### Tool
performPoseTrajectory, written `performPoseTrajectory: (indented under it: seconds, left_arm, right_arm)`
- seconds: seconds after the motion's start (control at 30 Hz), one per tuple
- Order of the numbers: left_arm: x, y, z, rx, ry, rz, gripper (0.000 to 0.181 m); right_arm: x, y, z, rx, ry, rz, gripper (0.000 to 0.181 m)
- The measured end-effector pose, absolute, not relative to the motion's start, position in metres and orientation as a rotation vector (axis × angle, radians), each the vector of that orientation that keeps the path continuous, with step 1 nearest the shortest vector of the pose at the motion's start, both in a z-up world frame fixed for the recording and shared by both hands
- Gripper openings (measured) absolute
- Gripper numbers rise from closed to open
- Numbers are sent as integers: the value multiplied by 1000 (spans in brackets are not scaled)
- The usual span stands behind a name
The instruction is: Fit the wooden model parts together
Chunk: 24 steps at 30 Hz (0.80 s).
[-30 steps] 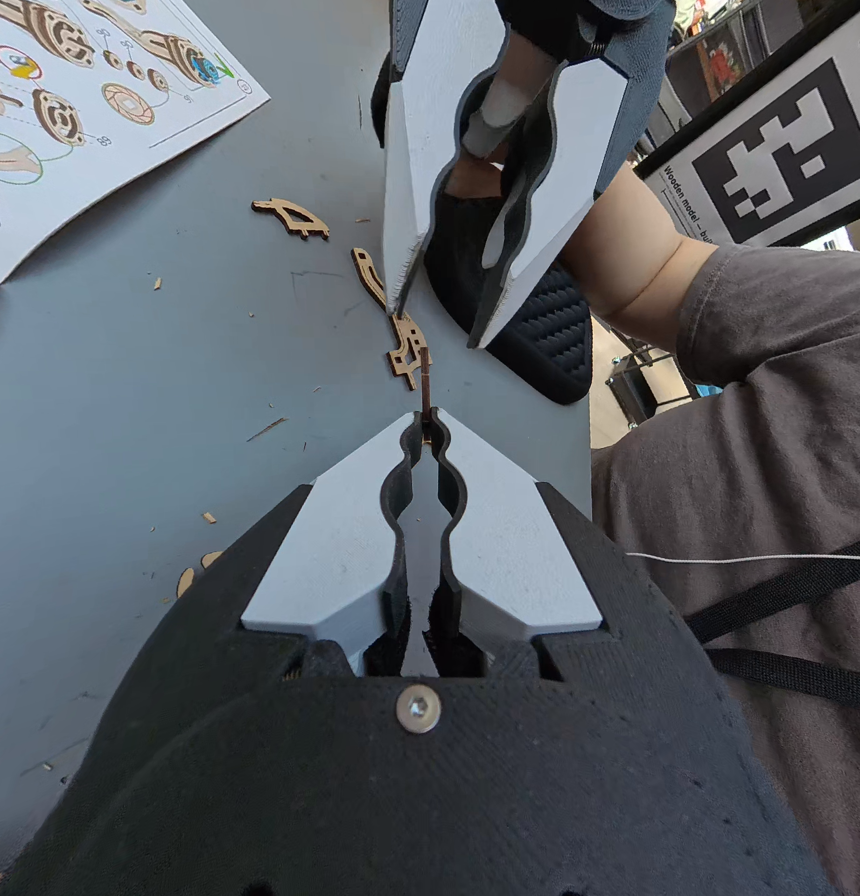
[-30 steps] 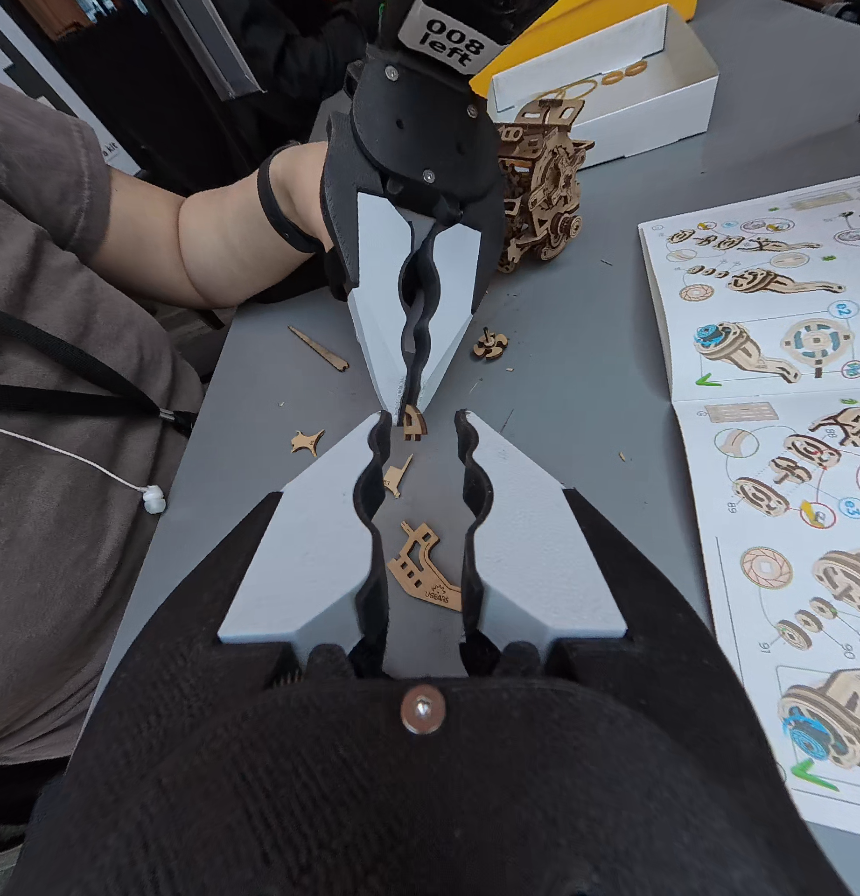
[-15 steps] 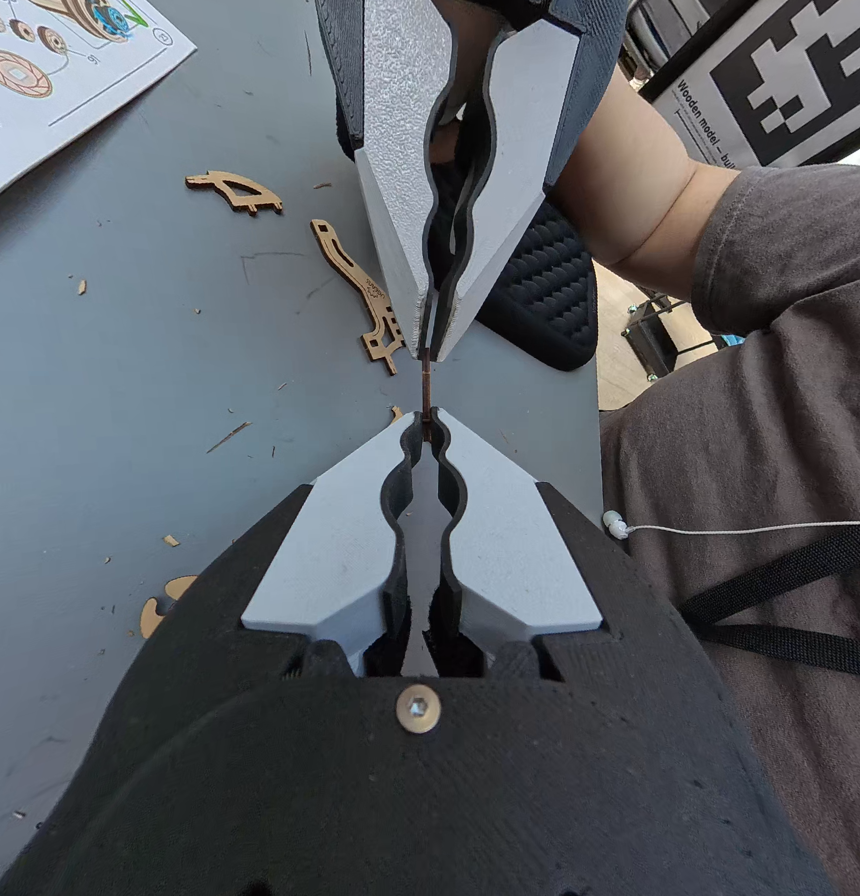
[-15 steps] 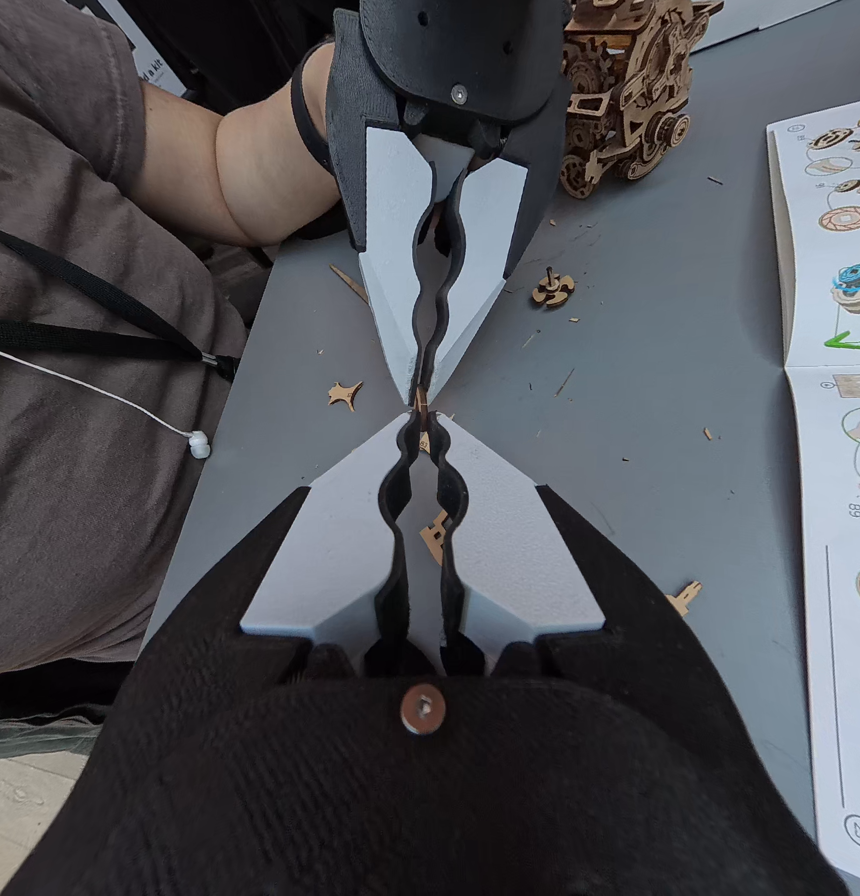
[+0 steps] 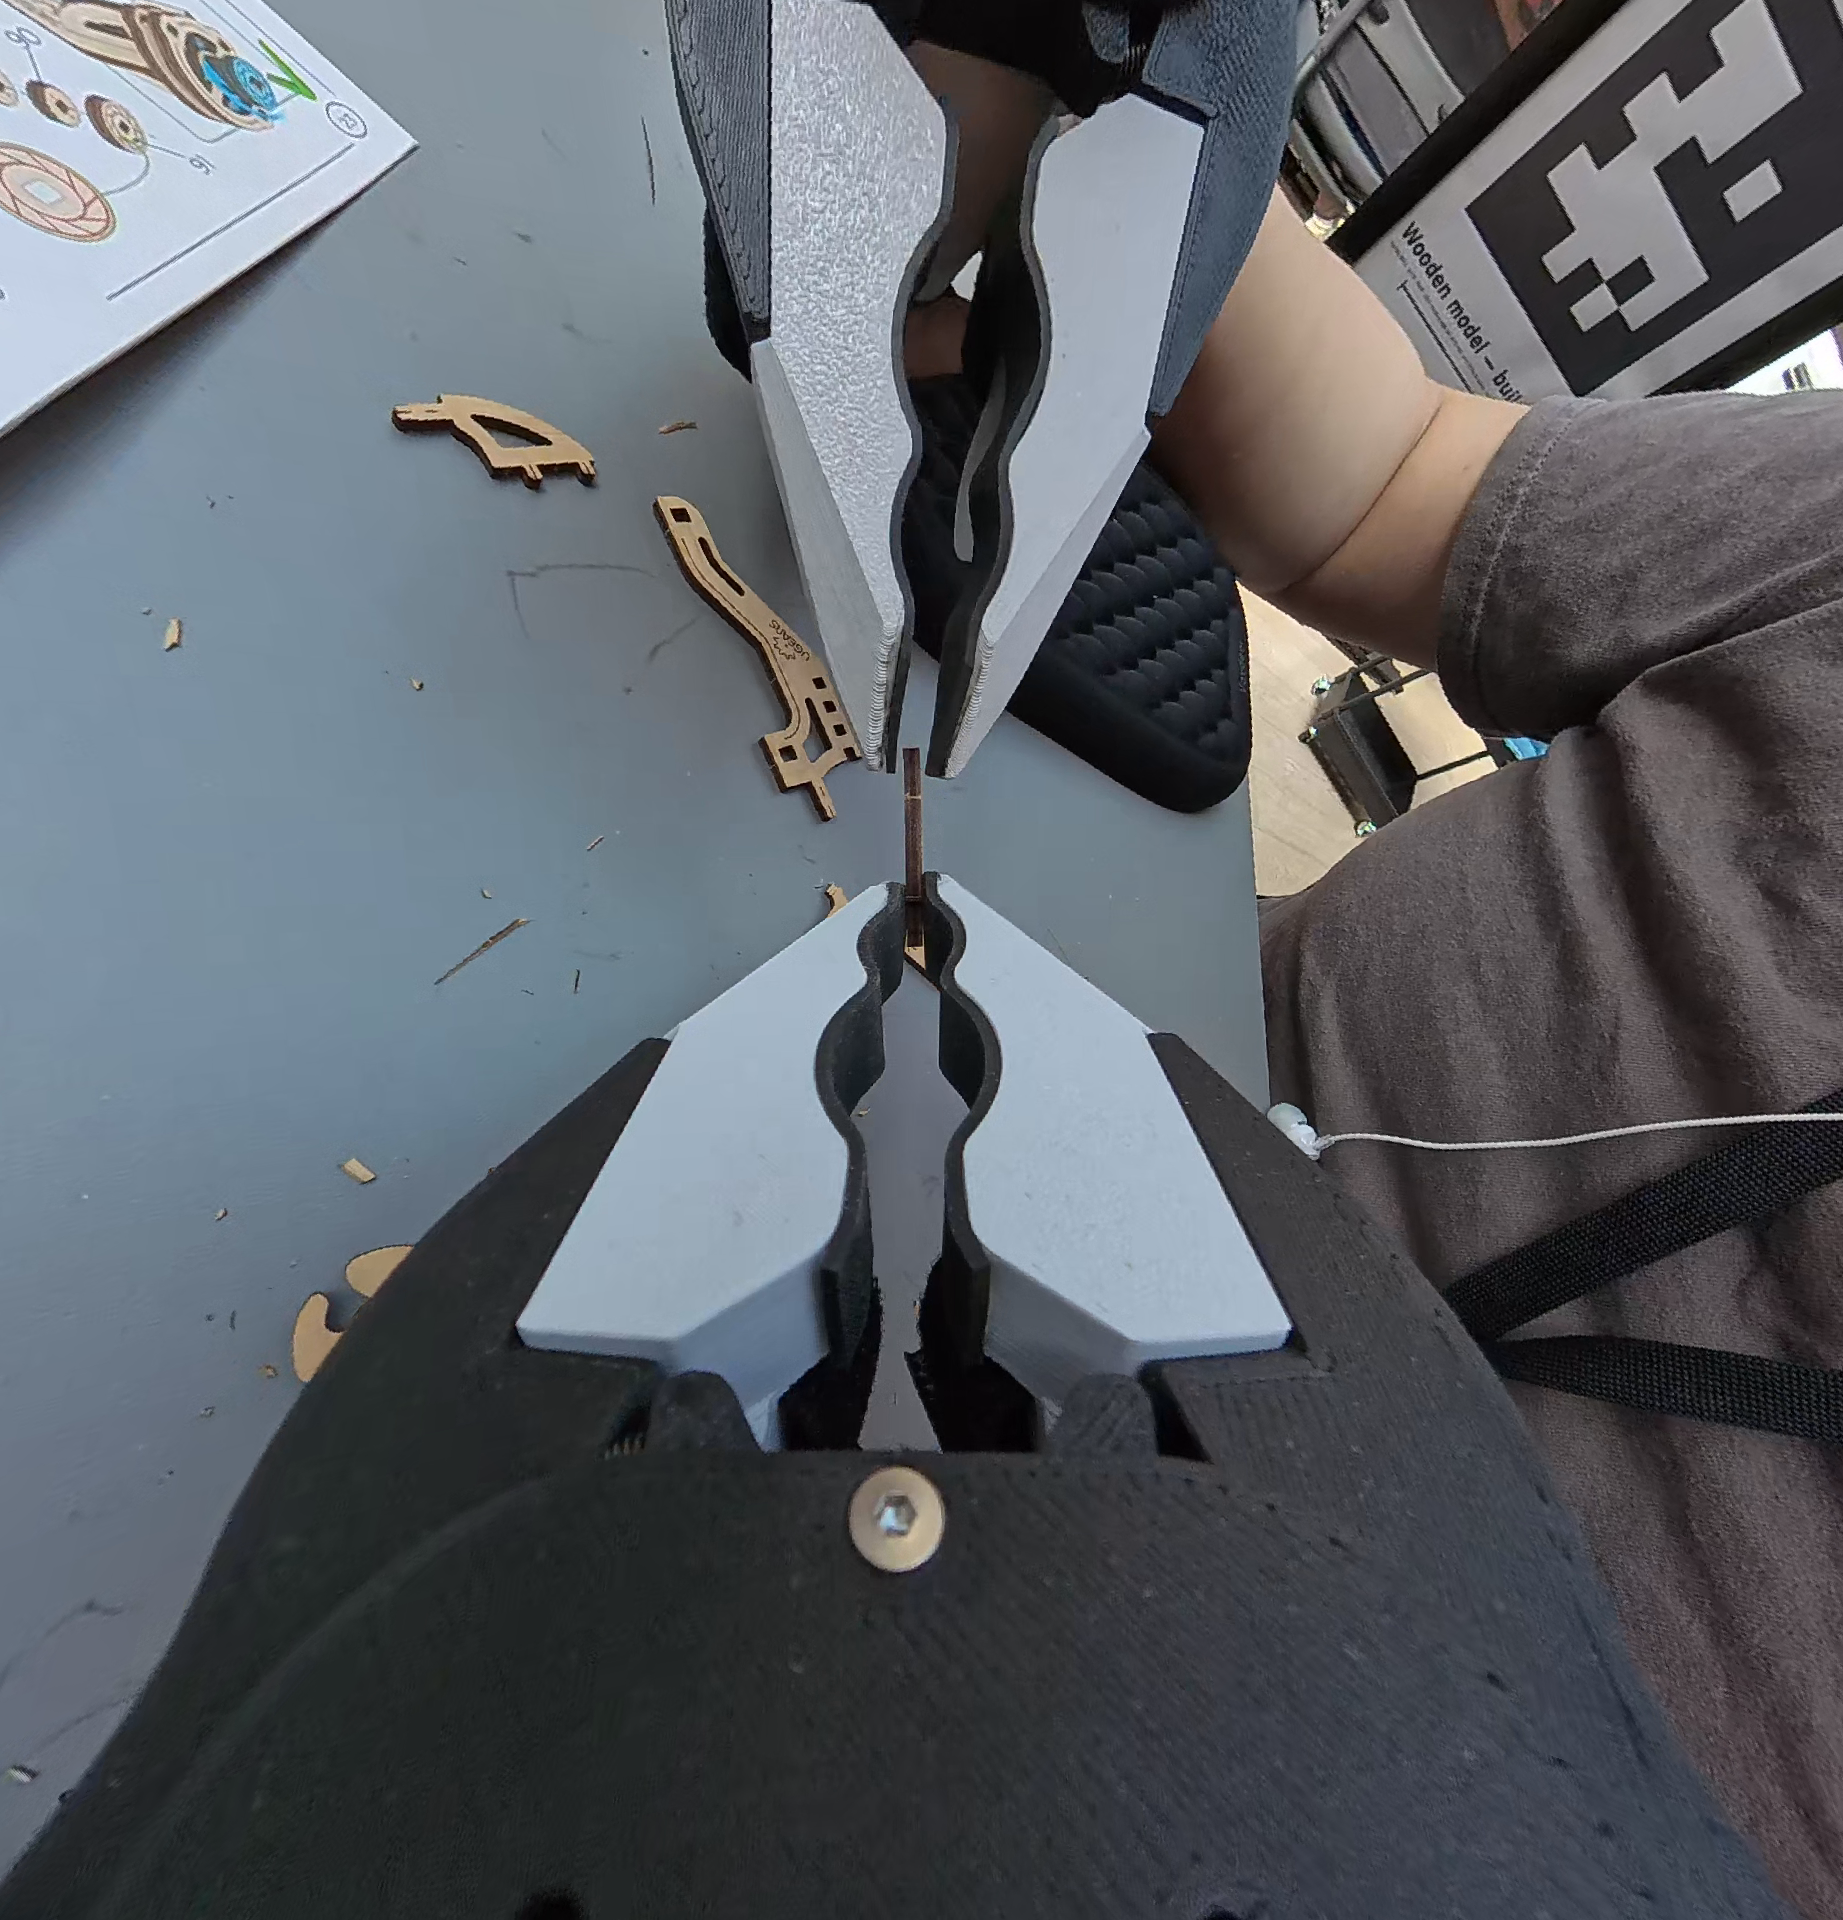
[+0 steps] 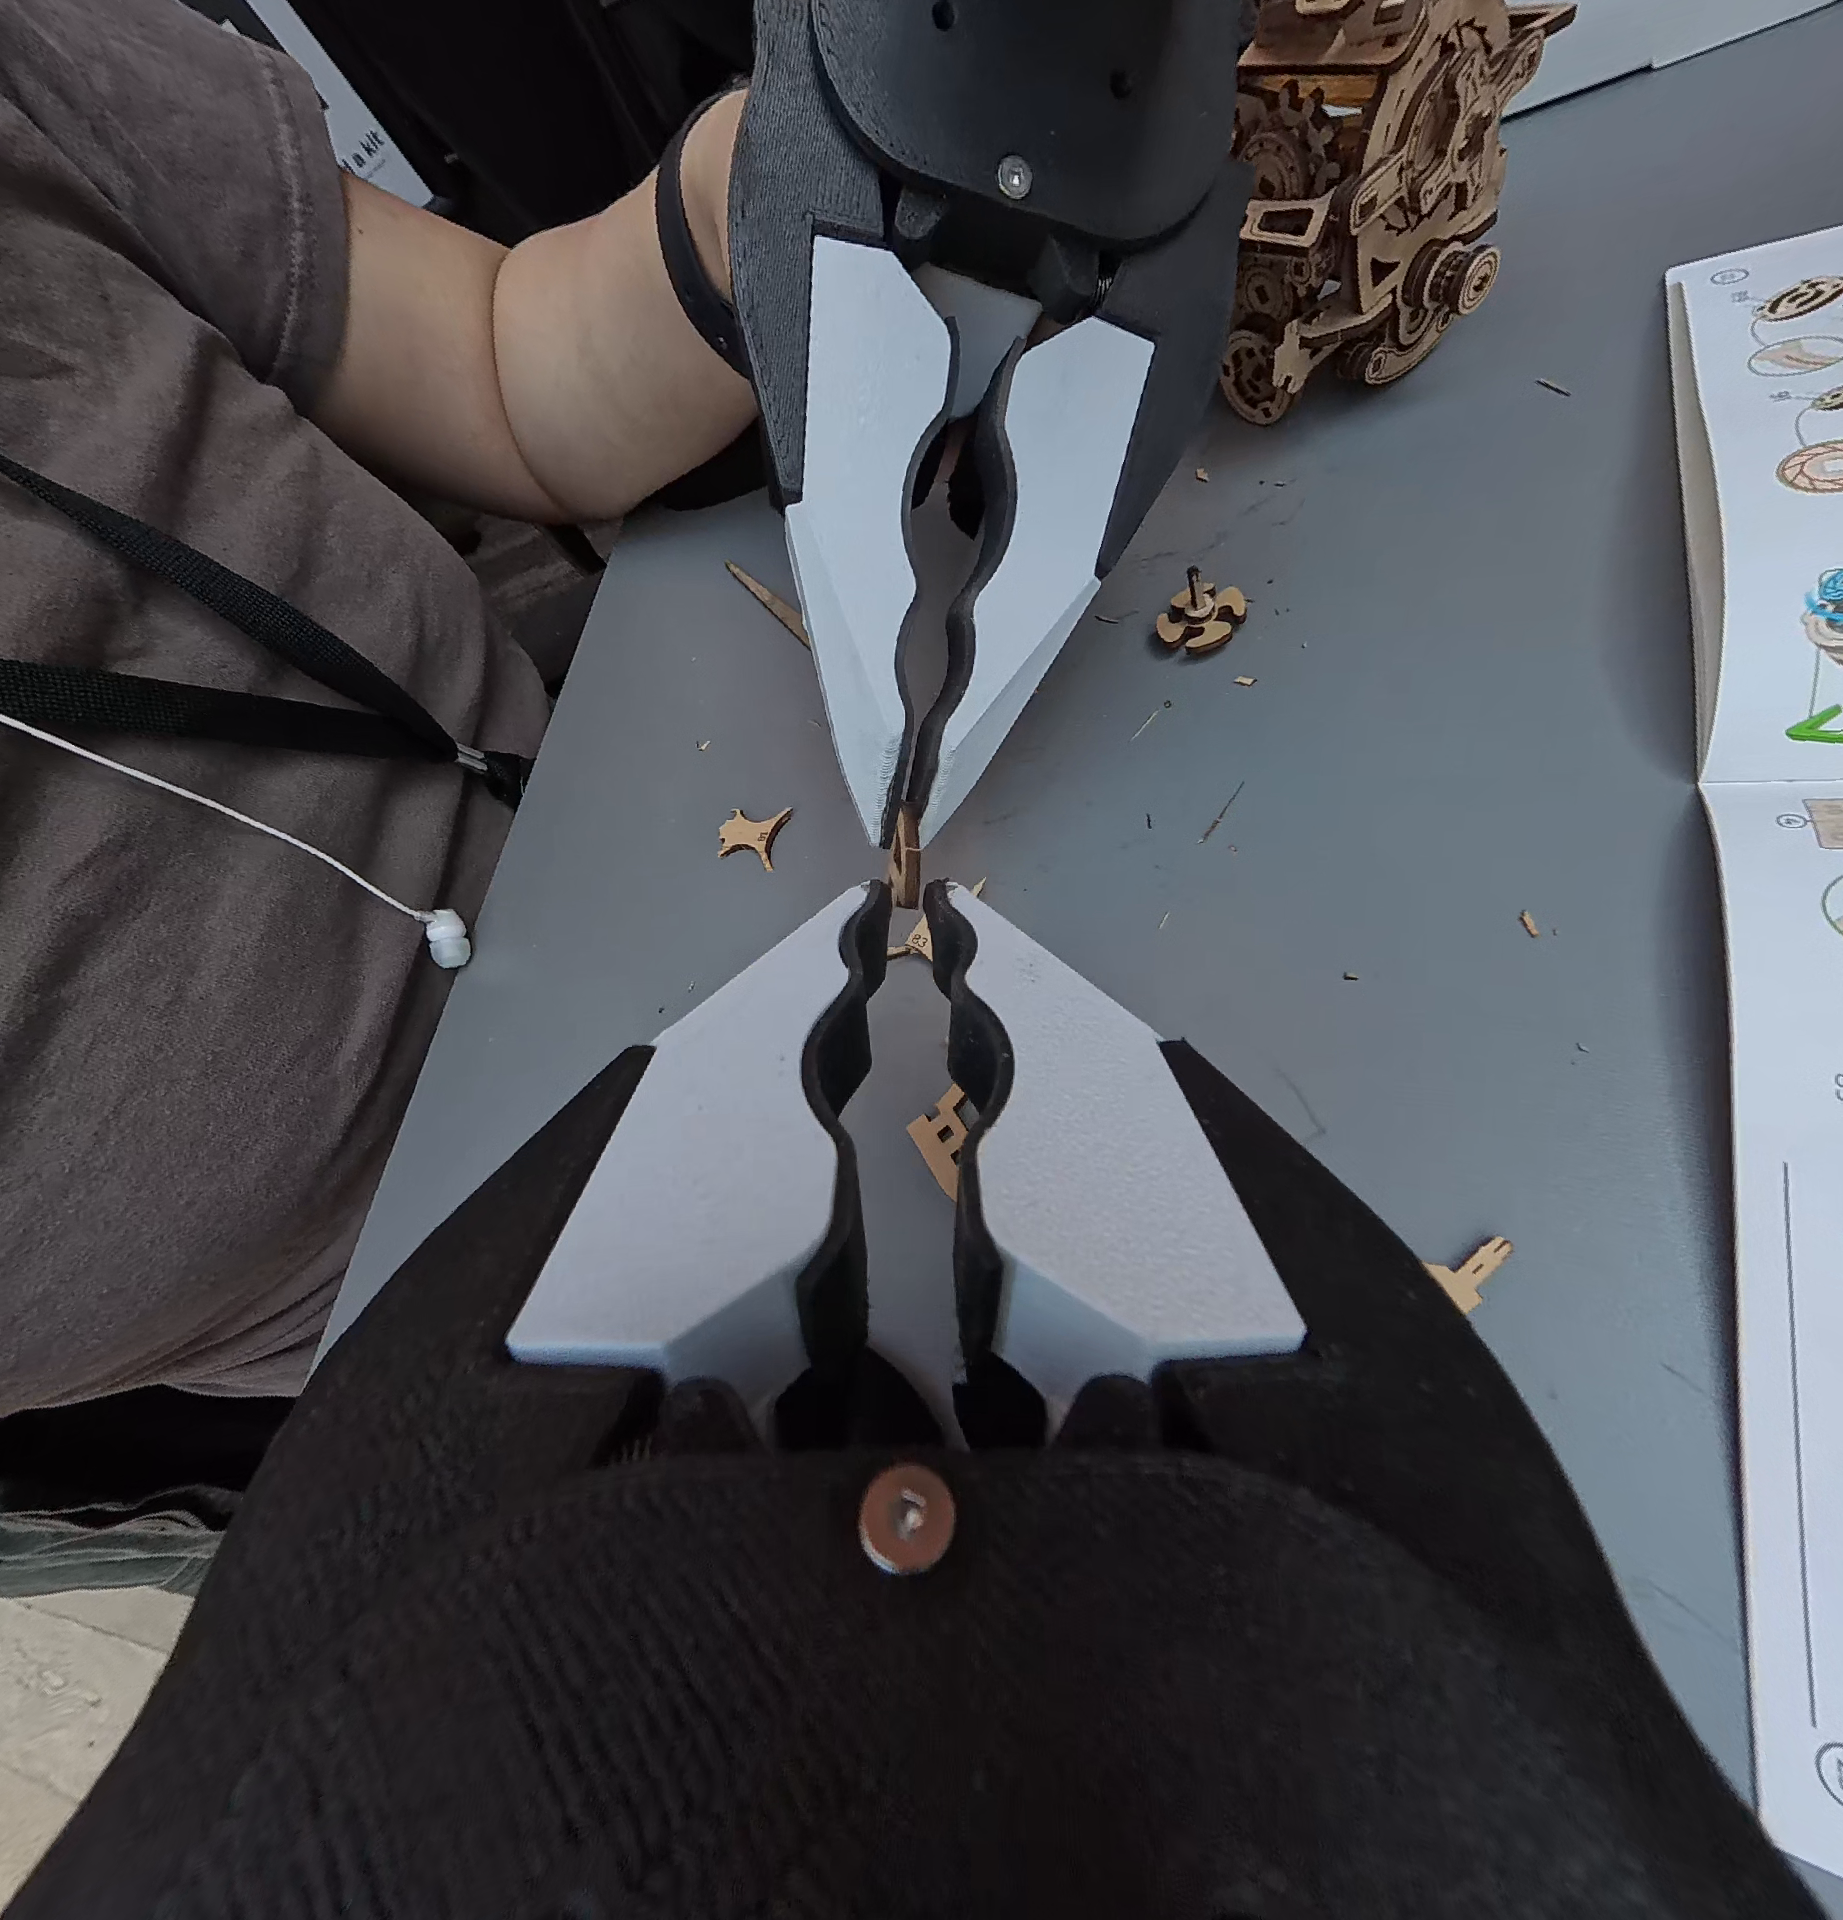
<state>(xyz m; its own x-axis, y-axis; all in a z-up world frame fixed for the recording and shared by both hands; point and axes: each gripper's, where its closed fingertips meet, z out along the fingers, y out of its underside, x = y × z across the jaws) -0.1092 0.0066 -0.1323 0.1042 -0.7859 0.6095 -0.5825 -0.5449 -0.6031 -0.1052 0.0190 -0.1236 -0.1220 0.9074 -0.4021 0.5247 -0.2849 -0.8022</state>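
My left gripper (image 5: pixel 909 894) is shut on a small flat wooden part (image 5: pixel 912 831), seen edge-on and pointing forward from its tips. My right gripper (image 5: pixel 906 764) faces it tip to tip, its jaws slightly apart around the part's far end. In the right wrist view the same part (image 6: pixel 904 862) sticks out of the left gripper (image 6: pixel 901 821), and my right gripper (image 6: pixel 904 899) stands narrowly open on either side of it. All this is a little above the grey table (image 5: pixel 273 935), near its edge.
A long wooden part (image 5: pixel 756 634) and a curved one (image 5: pixel 496 442) lie on the table among chips. There are also an instruction booklet (image 6: pixel 1790 935), an assembled wooden model (image 6: pixel 1364 208) and a small gear piece (image 6: pixel 1197 618). The person's torso is beside the table edge. The grippers are tip to tip, or close to it. The small gear piece (image 6: pixel 1197 618) is about 10 centimetres from my left fingertips.
The right gripper closed in on the part's far end half a second ago. Its jaws have now parted slightly. The left gripper has kept its hold.
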Motion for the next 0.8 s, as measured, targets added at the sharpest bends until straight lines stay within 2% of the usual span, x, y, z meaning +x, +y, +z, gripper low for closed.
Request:
performPoseTrajectory:
  seconds: [0.2,0.27,0.33,0.5,0.6,0.8]
  left_arm:
    - [-109,9,-132,-2161,1359,-1398,2]
    - [-111,18,-131,-2160,1326,-1353,20]
    - [-115,28,-127,-2139,1293,-1309,30]
    - [-122,41,-111,-2059,1225,-1315,19]
    - [-121,45,-109,-2054,1185,-1325,19]
    - [-122,48,-109,-2051,1170,-1314,14]
  right_arm:
    - [-102,19,-126,-1807,-1600,1360,2]
    - [-101,26,-125,-1842,-1555,1358,2]
    - [-98,40,-120,-1881,-1439,1394,2]
    - [-84,65,-103,-1884,-1184,1578,2]
    - [-81,68,-95,-1850,-1123,1680,1]
    - [-78,70,-92,-1805,-1148,1632,2]
